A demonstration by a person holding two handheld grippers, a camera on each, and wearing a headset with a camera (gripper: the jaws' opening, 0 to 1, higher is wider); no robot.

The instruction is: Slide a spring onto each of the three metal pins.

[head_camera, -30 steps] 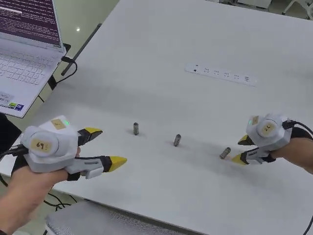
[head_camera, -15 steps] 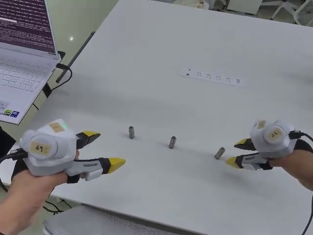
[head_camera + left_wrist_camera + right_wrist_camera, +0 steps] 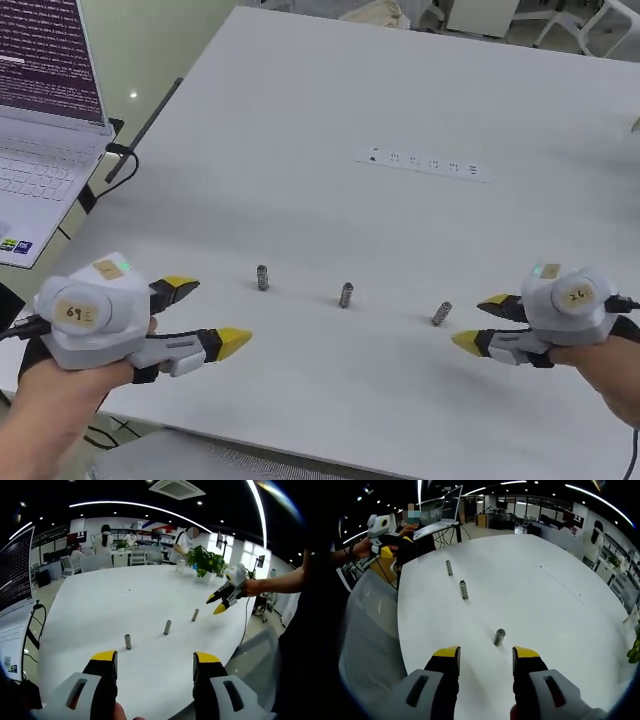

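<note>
Three short metal pins stand in a row on the white table, each wearing a coiled spring: the left one (image 3: 262, 277) (image 3: 128, 641) (image 3: 449, 567), the middle one (image 3: 346, 294) (image 3: 167, 626) (image 3: 463, 589) and the right one (image 3: 441, 313) (image 3: 195, 614) (image 3: 499, 636). My left gripper (image 3: 205, 318) (image 3: 155, 659) is open at the near left edge, well short of the left pin. My right gripper (image 3: 478, 322) (image 3: 485, 653) is open with nothing between its yellow tips, a little to the right of the right pin.
A white power strip (image 3: 422, 163) lies flat farther back on the table. An open laptop (image 3: 40, 120) sits at the far left with a cable (image 3: 135, 150) running off it. A grey chair seat (image 3: 370, 620) stands by the near table edge.
The head camera has tilted, shifting the whole scene. My right gripper has backed a little away from the right pin toward the near edge. The left gripper has barely moved.
</note>
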